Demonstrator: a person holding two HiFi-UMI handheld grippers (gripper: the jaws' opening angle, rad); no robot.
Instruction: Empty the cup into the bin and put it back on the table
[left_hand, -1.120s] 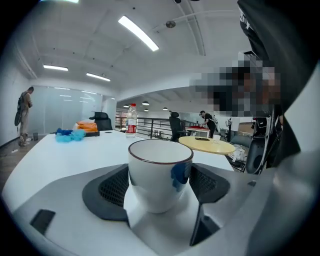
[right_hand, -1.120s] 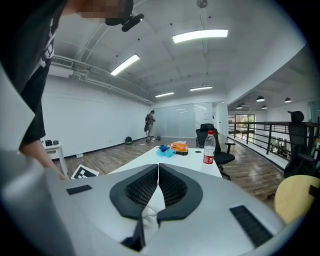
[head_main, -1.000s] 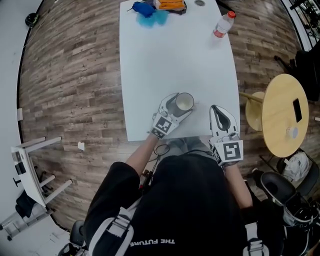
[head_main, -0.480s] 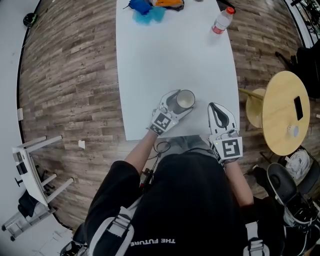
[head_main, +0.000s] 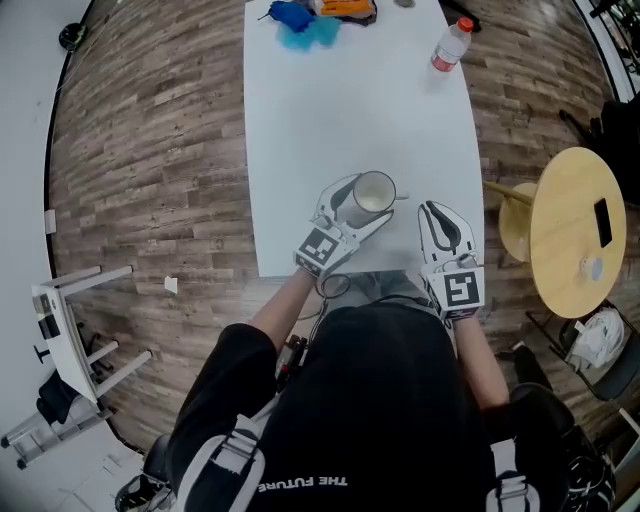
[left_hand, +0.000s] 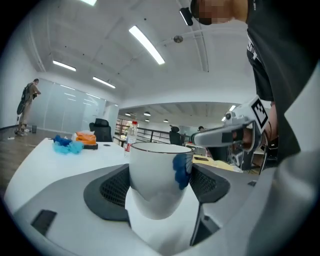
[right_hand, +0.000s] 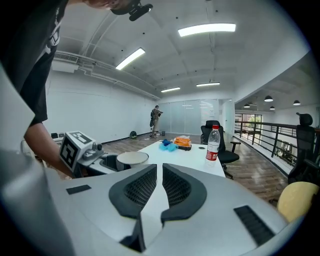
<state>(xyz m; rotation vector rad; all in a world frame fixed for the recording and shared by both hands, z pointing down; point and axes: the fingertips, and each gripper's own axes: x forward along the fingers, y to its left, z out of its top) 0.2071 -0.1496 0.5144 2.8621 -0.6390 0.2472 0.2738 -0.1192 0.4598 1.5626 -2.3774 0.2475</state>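
While clamped in the ribbed left tool (left_hand: 161, 176), glossy round cup (head_main: 372, 193); right tool (right_hand: 159, 172) closed.

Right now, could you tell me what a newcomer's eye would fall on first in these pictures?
The white cup stands out first, clamped in the left gripper at the near end of the long white table. Just to its right, the right gripper is shut and empty. At the far end are a red-capped bottle and some blue and orange items.
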